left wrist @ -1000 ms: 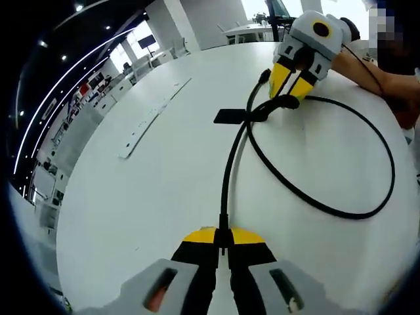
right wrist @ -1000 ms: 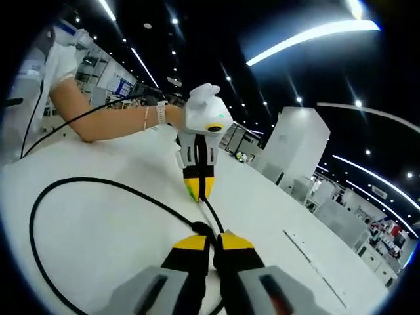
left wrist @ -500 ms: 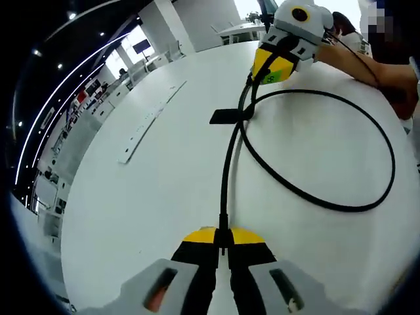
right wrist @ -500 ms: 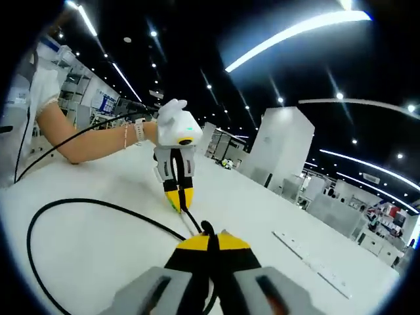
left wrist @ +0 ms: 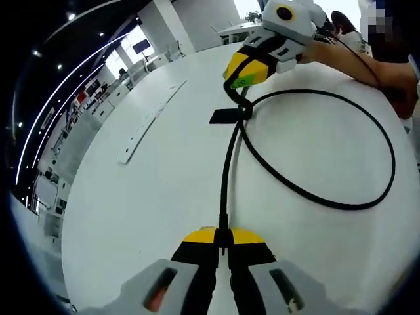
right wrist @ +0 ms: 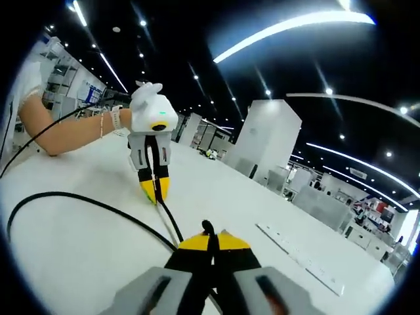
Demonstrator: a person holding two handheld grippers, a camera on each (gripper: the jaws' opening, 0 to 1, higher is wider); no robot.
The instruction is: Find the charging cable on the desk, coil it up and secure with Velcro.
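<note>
Right tool (left wrist: 244, 73) lifted, cable (left wrist: 315, 197) apparently clamped, looping rightward

A broad white bench (left wrist: 151, 190) carries a long, pale flat strip (left wrist: 149, 120). Beyond it stretches a large open hall with a dark ceiling (right wrist: 197, 39), long bright light strips (right wrist: 289, 26) and small spotlights. A tall white block-like column (right wrist: 262, 141) stands among distant workstations; bright windows (left wrist: 252, 8) glow far off.
</note>
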